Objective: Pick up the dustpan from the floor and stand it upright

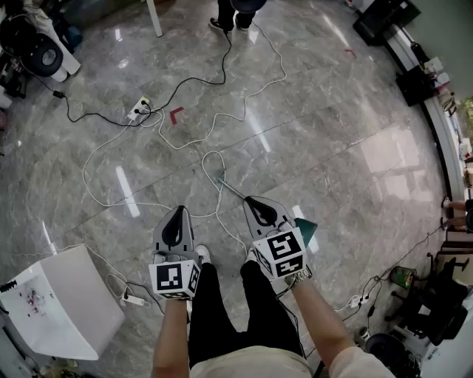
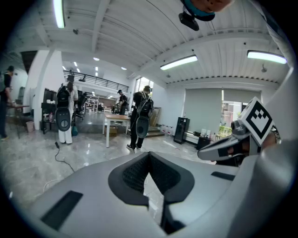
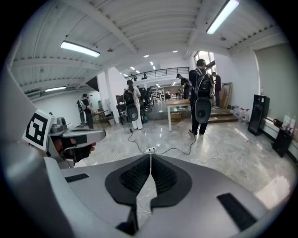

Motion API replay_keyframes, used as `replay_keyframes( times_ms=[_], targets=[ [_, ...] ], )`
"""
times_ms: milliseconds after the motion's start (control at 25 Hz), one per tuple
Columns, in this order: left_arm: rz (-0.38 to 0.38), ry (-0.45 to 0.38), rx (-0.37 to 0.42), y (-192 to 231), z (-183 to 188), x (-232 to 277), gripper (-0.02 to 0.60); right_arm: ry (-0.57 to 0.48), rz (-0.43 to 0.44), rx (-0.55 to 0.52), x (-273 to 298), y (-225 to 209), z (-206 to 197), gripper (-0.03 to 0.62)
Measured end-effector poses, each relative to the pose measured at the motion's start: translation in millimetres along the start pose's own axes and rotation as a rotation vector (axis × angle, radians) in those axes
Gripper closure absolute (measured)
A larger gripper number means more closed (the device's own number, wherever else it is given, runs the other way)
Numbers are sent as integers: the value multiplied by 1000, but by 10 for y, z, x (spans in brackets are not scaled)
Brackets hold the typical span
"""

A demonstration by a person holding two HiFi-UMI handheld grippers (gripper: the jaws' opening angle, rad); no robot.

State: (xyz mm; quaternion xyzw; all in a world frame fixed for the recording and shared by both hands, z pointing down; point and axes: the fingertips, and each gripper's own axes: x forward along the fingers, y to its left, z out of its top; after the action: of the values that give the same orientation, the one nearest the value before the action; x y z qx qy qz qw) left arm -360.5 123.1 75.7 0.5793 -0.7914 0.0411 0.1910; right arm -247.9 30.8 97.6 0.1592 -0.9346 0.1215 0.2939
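Note:
The dustpan lies on the grey marble floor in the head view. Its green pan point(image 1: 306, 229) shows just right of my right gripper, and its thin metal handle point(image 1: 232, 189) runs up-left; the middle is hidden behind that gripper. My right gripper point(image 1: 250, 200) is held above the dustpan, shut, with nothing between its pads point(image 3: 150, 158). My left gripper point(image 1: 177, 211) hangs level with it to the left, also shut and empty point(image 2: 149, 156). Neither gripper touches the dustpan. Both point forward across the room.
A white box point(image 1: 63, 304) stands on the floor at lower left. White and black cables point(image 1: 214, 159) loop ahead, with a power strip point(image 1: 138, 109) and a red floor mark point(image 1: 176, 114). A person's legs point(image 1: 235, 15) stand far ahead. Furniture lines the right wall.

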Motion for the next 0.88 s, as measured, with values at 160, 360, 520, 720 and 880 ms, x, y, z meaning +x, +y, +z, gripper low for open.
replay_keyframes(
  times_ms=[160, 360, 520, 720, 880],
  targets=[
    [89, -30, -68, 195, -764, 540, 574, 65, 75, -66, 871, -325, -696, 574],
    [115, 12, -107, 456, -2265, 1288, 574, 129, 142, -93, 2060, -569, -1936, 572],
    [144, 36, -87, 855, -3529, 1821, 574, 227, 199, -162, 3144, -637, -3173, 514],
    [189, 47, -124, 1239, -4957, 2419, 574, 287, 208, -192, 4303, -918, -4440, 502],
    [232, 28, -118, 1430, -5793, 2888, 574, 307, 195, -217, 5066, -1226, -5163, 502]
  ],
)
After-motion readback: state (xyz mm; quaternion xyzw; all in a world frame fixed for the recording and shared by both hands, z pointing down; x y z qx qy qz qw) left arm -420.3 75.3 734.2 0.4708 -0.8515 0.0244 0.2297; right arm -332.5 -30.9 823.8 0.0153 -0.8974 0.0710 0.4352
